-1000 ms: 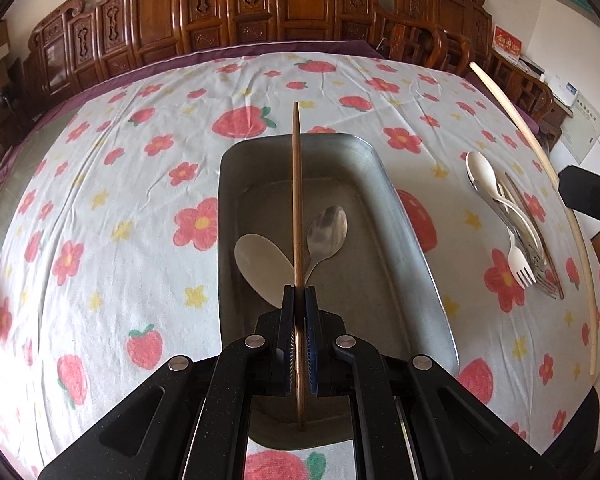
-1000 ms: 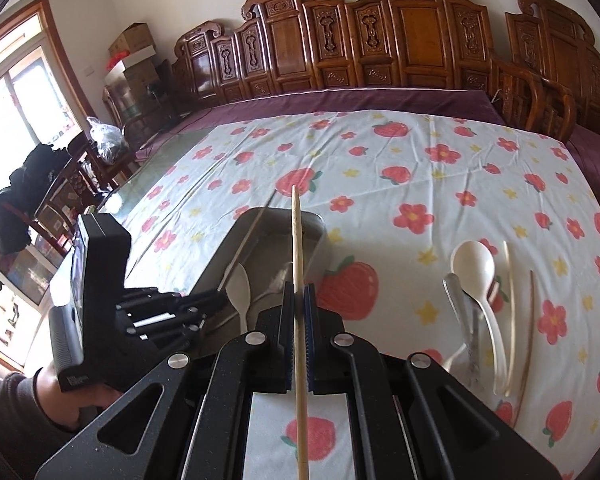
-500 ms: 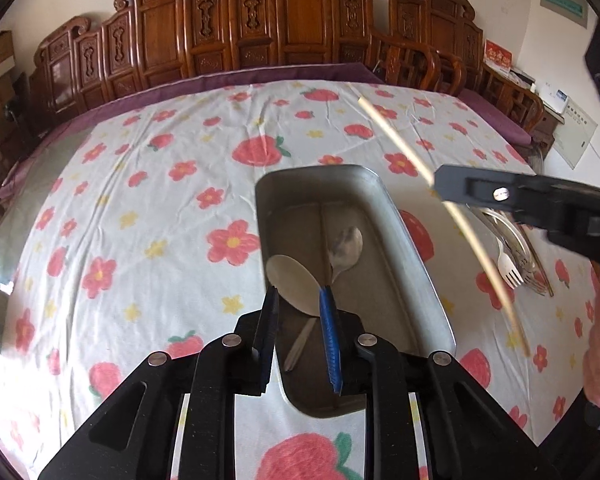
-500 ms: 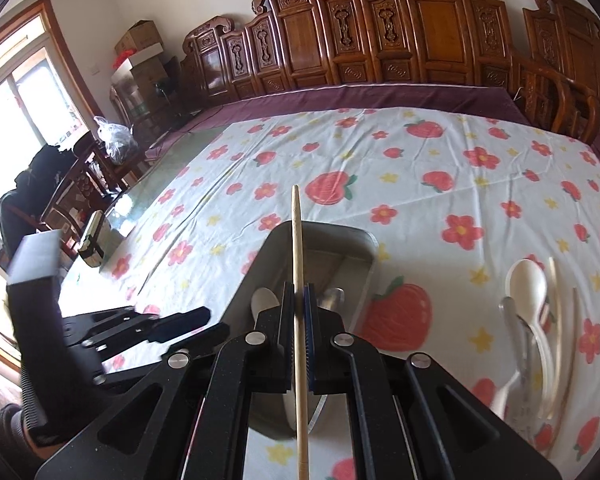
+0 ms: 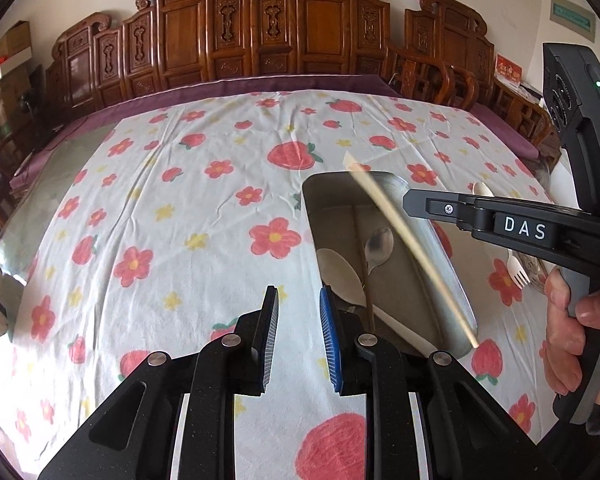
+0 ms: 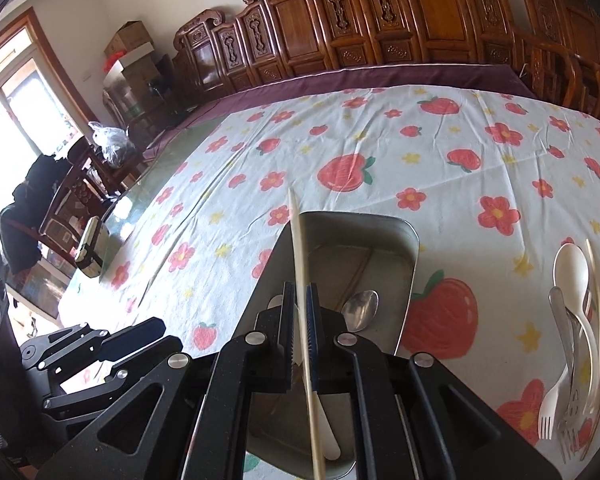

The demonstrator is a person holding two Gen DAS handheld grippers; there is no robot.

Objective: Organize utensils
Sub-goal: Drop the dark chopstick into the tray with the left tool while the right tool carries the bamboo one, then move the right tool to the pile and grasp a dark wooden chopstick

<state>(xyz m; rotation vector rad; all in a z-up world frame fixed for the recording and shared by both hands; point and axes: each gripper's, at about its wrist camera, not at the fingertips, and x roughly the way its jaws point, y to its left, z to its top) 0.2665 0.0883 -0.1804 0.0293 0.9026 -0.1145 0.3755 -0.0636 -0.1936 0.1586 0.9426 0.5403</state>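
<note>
The right gripper (image 6: 300, 332) pinches a slim pale wooden chopstick (image 6: 305, 304) over the rounded metal tray (image 6: 408, 280); the left gripper (image 5: 298, 332) gapes empty.

Right gripper (image 6: 300, 332) over the near end of a metal tray (image 6: 408, 276), jaws opening, a pale chopstick (image 6: 298, 240) between them, slanting up past the tray's left rim. In the tray: a metal spoon (image 6: 362, 308) and a white spoon (image 6: 326, 428), partly hidden. On the flowered cloth (image 6: 440, 168) covering the surface, well right of the tray, a heap of cutlery (image 6: 576, 320): white spoon, forks, chopsticks. Left gripper (image 6: 100, 344) low at left, beside the tray.
</note>
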